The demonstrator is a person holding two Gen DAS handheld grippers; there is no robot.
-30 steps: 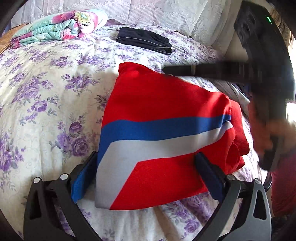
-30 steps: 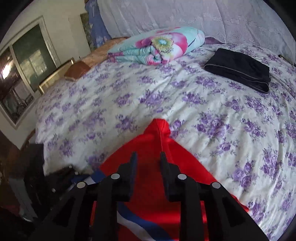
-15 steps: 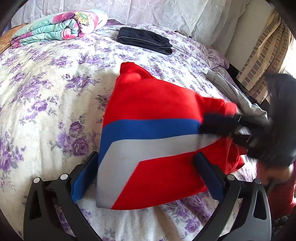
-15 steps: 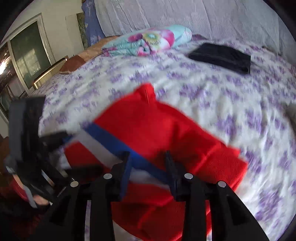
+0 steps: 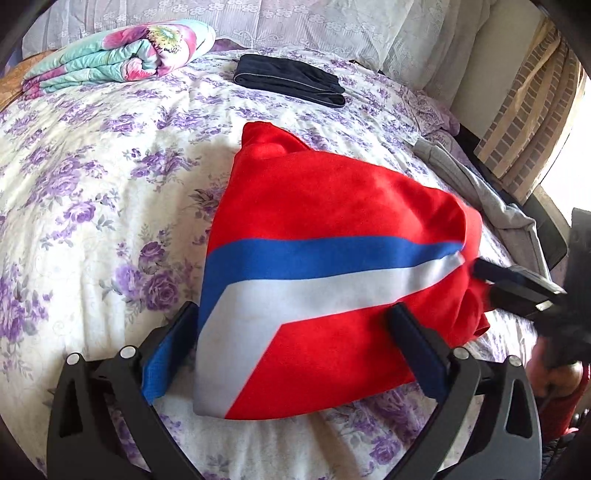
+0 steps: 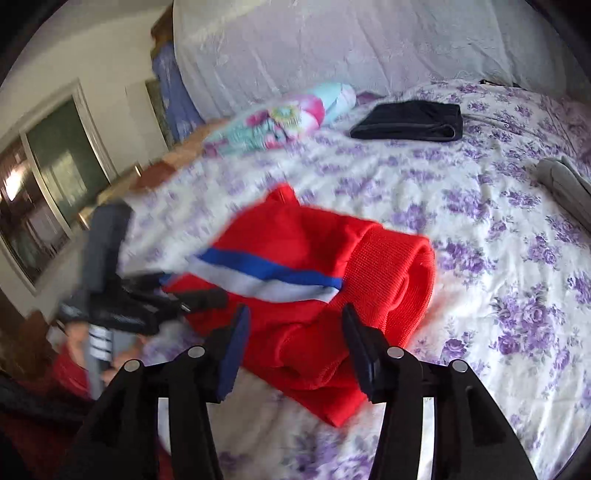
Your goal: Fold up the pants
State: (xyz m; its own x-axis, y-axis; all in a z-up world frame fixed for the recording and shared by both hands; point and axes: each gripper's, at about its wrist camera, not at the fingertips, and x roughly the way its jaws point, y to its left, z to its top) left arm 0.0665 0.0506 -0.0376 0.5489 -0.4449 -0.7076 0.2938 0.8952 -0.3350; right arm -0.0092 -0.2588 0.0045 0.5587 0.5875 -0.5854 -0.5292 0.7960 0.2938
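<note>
Pants (image 5: pixel 332 266), red, soft and floppy, lie folded on the bed (image 5: pixel 92 221) between the wide jaws of the left gripper (image 5: pixel 295 343) and ahead of the right gripper (image 6: pixel 295 343), also wide; I'd pinch the thick folded edge.

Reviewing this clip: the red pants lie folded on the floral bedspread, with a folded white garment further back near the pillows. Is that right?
Not quite. The garment further back is black, not white, as the left wrist view shows. The rest holds: the red pants lie folded on the floral bedspread, with that folded garment further back near the pillows.
</note>
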